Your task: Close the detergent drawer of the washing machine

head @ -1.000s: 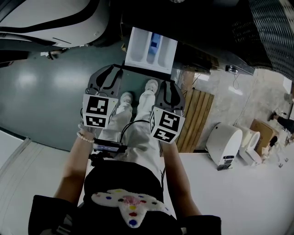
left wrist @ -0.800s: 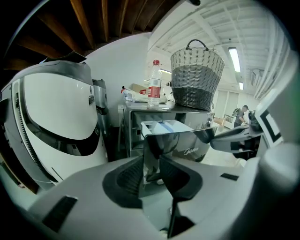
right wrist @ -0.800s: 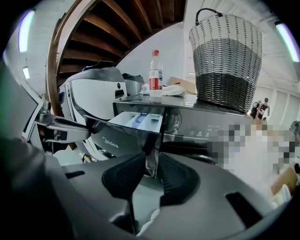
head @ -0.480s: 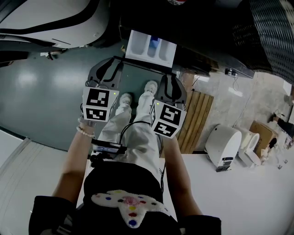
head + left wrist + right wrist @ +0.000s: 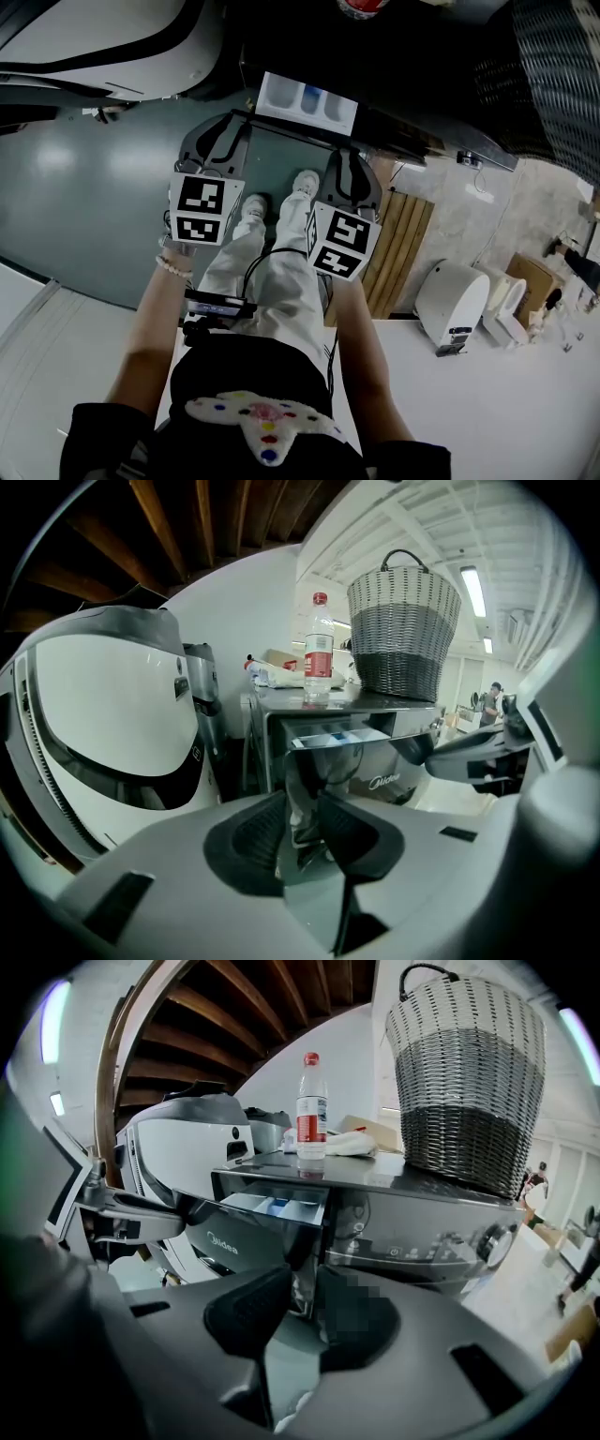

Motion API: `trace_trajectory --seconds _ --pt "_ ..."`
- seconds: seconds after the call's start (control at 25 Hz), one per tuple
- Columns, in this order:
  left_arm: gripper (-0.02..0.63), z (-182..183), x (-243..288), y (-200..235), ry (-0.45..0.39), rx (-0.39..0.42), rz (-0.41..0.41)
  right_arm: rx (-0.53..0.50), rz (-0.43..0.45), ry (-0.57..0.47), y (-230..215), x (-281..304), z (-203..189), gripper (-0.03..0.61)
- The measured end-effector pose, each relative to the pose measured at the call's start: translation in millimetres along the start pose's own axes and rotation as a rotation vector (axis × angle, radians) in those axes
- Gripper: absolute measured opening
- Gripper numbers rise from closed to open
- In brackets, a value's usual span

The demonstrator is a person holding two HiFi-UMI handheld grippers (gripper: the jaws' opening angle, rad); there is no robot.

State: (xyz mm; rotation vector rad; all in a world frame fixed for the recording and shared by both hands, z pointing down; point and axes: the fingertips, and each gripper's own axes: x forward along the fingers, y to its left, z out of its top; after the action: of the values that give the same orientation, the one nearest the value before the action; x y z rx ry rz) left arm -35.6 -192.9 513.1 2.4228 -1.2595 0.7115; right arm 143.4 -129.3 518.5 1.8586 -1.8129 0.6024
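Detergent drawer (image 5: 307, 101) stood partly pulled out of the upper left of the dark washing machine (image 5: 422, 1232). Its white compartments lay open to view from above, with a blue insert in the middle one. In the head view the person stood facing the machine with a gripper in each hand, both pointing forward and down toward the drawer's glossy front panel. The left gripper (image 5: 302, 817) was aimed at the left end of that panel and the right gripper (image 5: 305, 1302) at its right end. Each came close up to the panel, but no view settled whether the tips touched it. The left gripper's jaws had just been closing a little, yet a plain gap remained between its dark pads. Nothing was caught in that gap, and only the machine's shiny front showed through it. The right gripper's jaws also stood apart and gripped nothing, with the drawer's front corner visible beyond the gap. On top of the machine stood a clear water bottle (image 5: 319, 649) with a red cap and red label. Beside the bottle was a tall woven basket (image 5: 405, 621), pale above and dark grey below, with a looped handle. Some crumpled pale items lay behind the bottle. A large white rounded appliance (image 5: 103, 714) with a black band stood just beside the machine on its left. The person's white shoes (image 5: 255, 204) rested on the grey floor below the drawer.
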Motion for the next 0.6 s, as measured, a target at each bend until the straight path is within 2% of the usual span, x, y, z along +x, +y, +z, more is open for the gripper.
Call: trace_trajectory --seconds 0.6 --pt "0.106 19.5 24.9 13.0 -0.020 -0.032 0.062 -0.014 0.006 0.001 -7.8 27.1 21.1 0.089"
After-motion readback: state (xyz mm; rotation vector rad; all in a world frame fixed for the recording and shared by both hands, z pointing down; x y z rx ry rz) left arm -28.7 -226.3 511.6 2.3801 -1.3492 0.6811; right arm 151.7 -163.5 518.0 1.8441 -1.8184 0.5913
